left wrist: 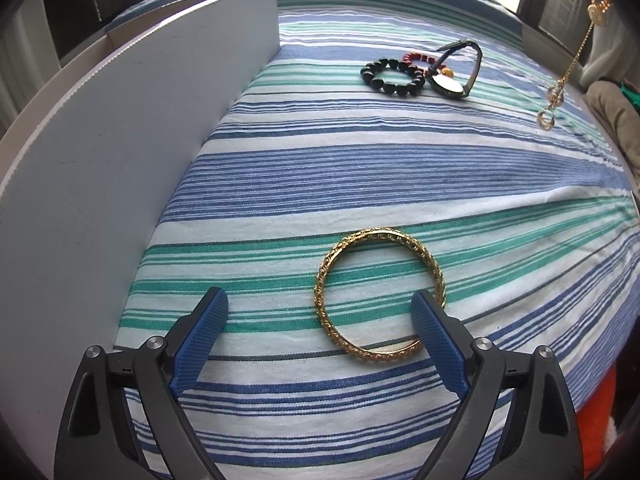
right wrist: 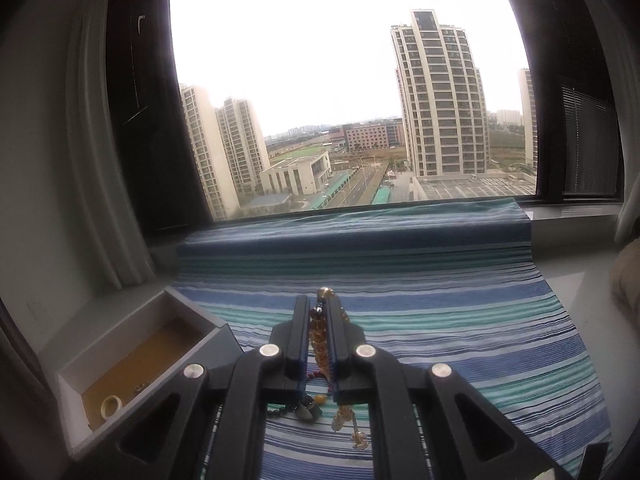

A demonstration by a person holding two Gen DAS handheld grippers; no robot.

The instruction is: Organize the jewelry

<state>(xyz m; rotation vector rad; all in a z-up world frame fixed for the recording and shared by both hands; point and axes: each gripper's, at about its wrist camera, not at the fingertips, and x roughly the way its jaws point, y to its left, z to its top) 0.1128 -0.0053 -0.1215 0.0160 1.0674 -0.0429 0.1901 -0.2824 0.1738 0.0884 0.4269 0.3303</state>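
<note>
Gold bangle (left wrist: 380,294) beneath wide-open, down-tilted left gripper (left wrist: 320,320); right gripper (right wrist: 319,312) clamped on gold chain (right wrist: 320,340).

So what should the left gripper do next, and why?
Probably shift slightly right and lower so both fingers straddle the gold bangle's rim. The left gripper is open, the bangle lies flat on the striped cloth, and only the right finger overlaps it.

The left tool (left wrist: 320,312) pointed steeply down with its jaws spread wide. The right tool (right wrist: 318,312) was clamped tight, aimed slightly downward.
</note>
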